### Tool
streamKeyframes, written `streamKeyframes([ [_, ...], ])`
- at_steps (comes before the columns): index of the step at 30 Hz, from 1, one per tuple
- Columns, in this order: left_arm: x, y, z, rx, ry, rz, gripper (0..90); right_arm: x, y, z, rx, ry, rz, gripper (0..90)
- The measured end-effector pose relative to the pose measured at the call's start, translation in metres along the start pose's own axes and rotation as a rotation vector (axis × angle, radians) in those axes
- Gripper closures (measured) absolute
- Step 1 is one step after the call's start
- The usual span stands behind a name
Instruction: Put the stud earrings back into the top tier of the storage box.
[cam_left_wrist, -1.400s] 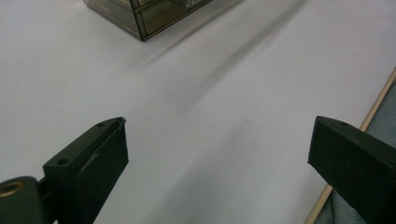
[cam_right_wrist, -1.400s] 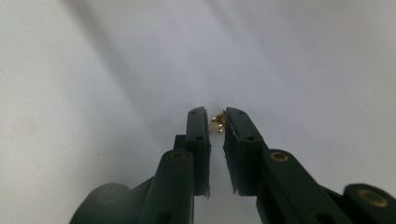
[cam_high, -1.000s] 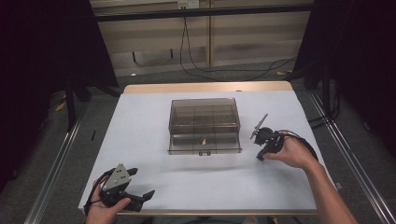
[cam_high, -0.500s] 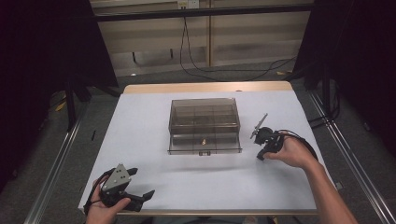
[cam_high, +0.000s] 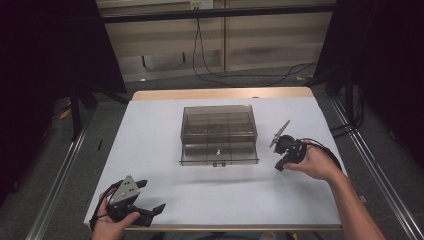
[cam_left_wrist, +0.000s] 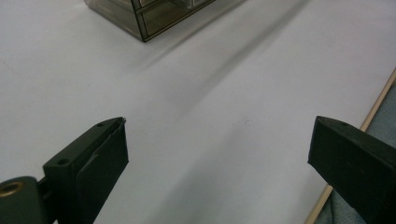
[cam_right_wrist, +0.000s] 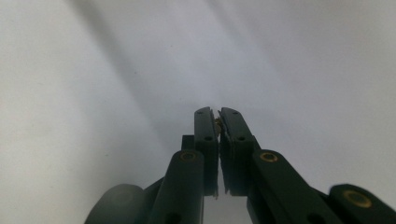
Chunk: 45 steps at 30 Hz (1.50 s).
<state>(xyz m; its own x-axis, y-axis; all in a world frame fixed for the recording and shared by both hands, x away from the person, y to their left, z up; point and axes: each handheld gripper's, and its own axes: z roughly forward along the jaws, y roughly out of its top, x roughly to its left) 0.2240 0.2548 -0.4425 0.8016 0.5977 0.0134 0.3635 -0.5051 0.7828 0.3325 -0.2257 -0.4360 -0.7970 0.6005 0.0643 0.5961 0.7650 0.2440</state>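
step: pinch-pickup | right gripper (cam_right_wrist: 215, 122) clamped on small brass bit (cam_right_wrist: 218, 123) | left gripper (cam_left_wrist: 217, 154) gaping | next: carry to drawer box (cam_high: 219, 135), 9 o'clock

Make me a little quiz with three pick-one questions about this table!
1. Where is the brown see-through box?
A. middle of the table
B. on the floor
C. in a hand

2. What colour is the table top?
A. red
B. white
C. green

3. How are the left gripper's fingers?
A. squeezed together
B. wide apart
C. holding the box

Answers: 1 A, the box sits mid-table between the left gripper and the right gripper. 2 B, the surface looks white. 3 B, bare table shows between its fingers.
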Motion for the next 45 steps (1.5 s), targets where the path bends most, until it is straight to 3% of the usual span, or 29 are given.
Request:
streamKeyframes([
  [6,0.000,0.000,0.000,-0.003,0.000,-0.003,4.8,0.001,-0.002,-0.008,-0.038,0.008,-0.011,86.3],
  [7,0.000,0.000,0.000,-0.003,0.000,-0.004,4.8,0.003,-0.002,-0.011,-0.039,0.013,0.009,86.3],
  [16,0.000,0.000,0.000,0.000,0.000,-0.002,4.8,0.006,-0.002,-0.036,-0.109,0.012,-0.011,86.3],
  [27,0.002,0.000,0.001,0.000,-0.001,-0.013,4.8,0.011,0.005,-0.052,-0.168,0.030,-0.044,86.3],
  [45,0.005,-0.002,0.001,-0.006,-0.003,-0.033,4.8,0.015,0.028,-0.077,-0.204,0.022,-0.094,86.3],
])
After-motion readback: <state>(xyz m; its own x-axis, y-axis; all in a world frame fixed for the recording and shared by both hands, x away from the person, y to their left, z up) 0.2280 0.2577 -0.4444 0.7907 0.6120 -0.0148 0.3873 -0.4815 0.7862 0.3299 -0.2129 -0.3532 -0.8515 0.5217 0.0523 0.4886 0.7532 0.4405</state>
